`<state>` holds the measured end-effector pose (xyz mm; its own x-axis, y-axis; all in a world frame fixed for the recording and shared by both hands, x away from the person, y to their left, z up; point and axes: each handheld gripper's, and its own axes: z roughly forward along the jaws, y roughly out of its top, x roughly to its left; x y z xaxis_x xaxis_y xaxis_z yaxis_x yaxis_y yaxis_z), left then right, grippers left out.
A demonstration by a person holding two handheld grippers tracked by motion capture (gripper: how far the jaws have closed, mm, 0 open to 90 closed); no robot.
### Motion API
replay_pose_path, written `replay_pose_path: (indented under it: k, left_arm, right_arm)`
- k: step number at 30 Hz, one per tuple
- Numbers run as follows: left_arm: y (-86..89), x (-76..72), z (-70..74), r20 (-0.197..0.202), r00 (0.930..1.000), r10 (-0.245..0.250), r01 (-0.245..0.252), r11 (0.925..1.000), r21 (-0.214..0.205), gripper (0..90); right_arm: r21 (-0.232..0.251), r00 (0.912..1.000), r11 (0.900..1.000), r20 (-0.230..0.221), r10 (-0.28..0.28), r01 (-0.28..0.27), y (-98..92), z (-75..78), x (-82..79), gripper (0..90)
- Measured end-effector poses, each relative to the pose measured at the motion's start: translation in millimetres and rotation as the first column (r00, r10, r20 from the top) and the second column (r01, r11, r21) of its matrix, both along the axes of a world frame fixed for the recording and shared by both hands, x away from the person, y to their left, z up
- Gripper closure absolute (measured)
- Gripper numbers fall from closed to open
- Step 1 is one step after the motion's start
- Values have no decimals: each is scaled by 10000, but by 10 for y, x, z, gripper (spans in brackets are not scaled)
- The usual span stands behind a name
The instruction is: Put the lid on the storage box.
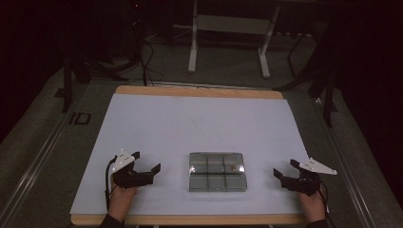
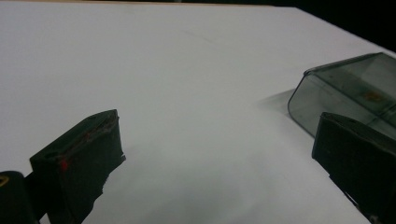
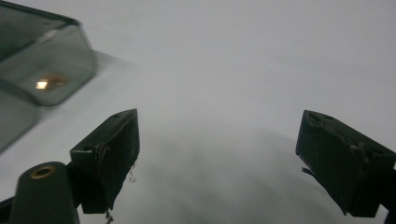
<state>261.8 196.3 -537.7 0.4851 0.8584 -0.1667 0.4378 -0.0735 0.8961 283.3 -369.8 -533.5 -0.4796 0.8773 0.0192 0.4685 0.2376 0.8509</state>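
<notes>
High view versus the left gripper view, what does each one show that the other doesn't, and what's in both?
High view alone: both hands, the right gripper, the table's wooden edge, a white stand on the floor beyond. Left gripper view alone: close detail of its own black fingers, spread open, one with a red mark. Both: the left gripper, the white sheet and the clear compartment box, closed.

A clear, smoky-grey plastic compartment box [image 1: 217, 171] lies flat on the white surface [image 1: 190, 123], near its front edge. Its lid is closed. Inner dividers form a grid.
</notes>
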Motion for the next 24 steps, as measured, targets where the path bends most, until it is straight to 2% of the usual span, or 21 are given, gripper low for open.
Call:
replay_pose_path:
  k: [2,6,10,16,21,24]
  left_arm:
    - [-11,6,-18,-55,10000,22,-22,10000,77,20]
    - [-17,10,-31,-89,9997,233,-231,9995,217,20]
    - [-22,9,-35,-62,9968,803,-801,9965,238,20]
    - [-35,7,-36,-96,9904,1378,-1373,9896,421,20]
    - [-11,7,-40,-151,9869,1605,-1602,9869,170,20]
    - [-11,9,-41,-176,9867,1617,-1614,9867,192,20]
  right_arm:
    - [-152,9994,9993,72,-326,327,-12,-10,10,135]
    - [56,9973,9973,96,-734,734,-42,-9,17,136]
    - [16,9940,9941,143,-1083,1082,-49,-11,21,136]
    - [-430,9920,9911,148,-1252,1257,-9,-19,29,136]
    - [-435,9901,9891,39,-1405,1406,-11,-22,39,137]
    - [-531,9899,9884,38,-1420,1420,-3,-24,43,137]
